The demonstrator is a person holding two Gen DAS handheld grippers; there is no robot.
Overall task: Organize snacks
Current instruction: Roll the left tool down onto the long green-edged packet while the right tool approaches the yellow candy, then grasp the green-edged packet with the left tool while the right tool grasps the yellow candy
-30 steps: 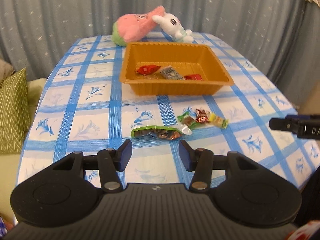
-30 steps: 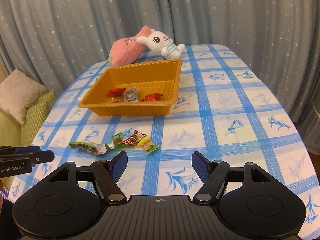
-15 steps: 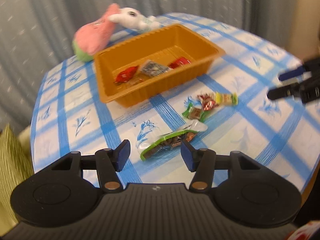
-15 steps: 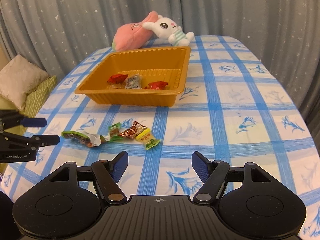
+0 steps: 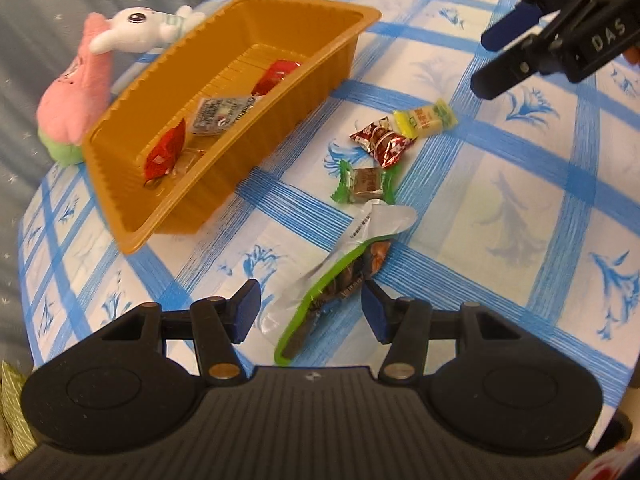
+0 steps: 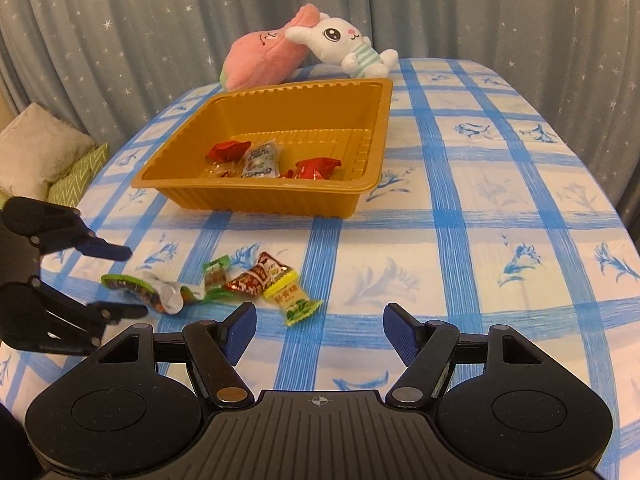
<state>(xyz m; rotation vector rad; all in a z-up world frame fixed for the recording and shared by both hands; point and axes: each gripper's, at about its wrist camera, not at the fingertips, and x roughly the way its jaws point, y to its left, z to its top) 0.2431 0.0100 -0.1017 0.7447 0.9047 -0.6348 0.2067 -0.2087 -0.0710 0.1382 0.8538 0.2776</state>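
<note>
A long green snack packet (image 5: 340,280) lies on the blue-checked tablecloth, its near end between the open fingers of my left gripper (image 5: 310,312). That gripper shows at the left of the right wrist view (image 6: 124,280), open around the packet (image 6: 136,288). Beyond lie a green-wrapped candy (image 5: 364,184), a red candy (image 5: 382,142) and a yellow candy (image 5: 426,122). The orange tray (image 5: 120,236) holds several snacks. My right gripper (image 6: 316,332) is open and empty, just short of the yellow candy (image 6: 292,296), and shows at the left wrist view's top right (image 5: 516,48).
A pink plush (image 6: 264,56) and a white rabbit plush (image 6: 344,44) lie behind the tray (image 6: 380,128). Grey starred curtains hang behind the table. Cushions (image 6: 44,152) sit off the table's left side. The table's right edge (image 6: 600,200) curves away.
My left gripper has moved forward and down, tilting, until its open fingers flank the green packet. My right gripper has edged closer to the loose candies.
</note>
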